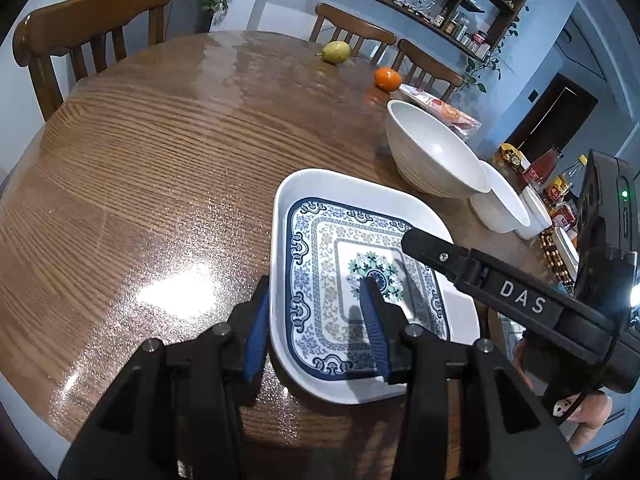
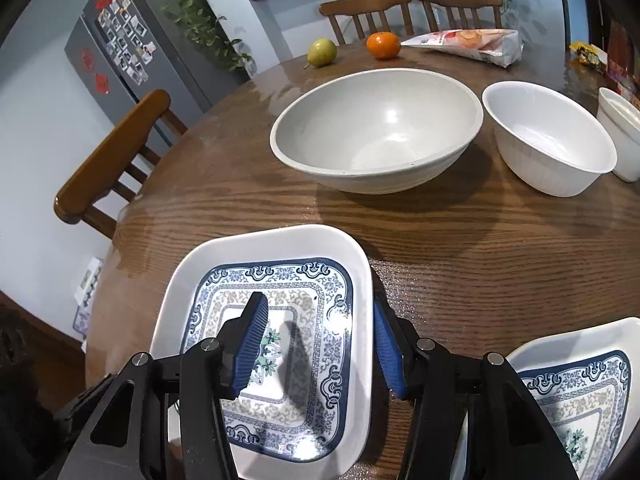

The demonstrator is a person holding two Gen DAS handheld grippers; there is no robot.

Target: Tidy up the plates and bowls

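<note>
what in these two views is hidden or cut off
- Left wrist view: the patterned plate's right edge lies behind the right gripper.
- Right wrist view: a second patterned plate is cut by the frame's lower right edge.
- Neither view shows whether the pads press the plate rim.

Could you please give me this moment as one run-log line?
patterned plate: flat on table | left tongs: open, astride its left rim | right tongs: open, astride its right rim

Bowls [image 2: 376, 132] behind plate [image 2: 272, 320] on table [image 2: 480, 248]
</note>
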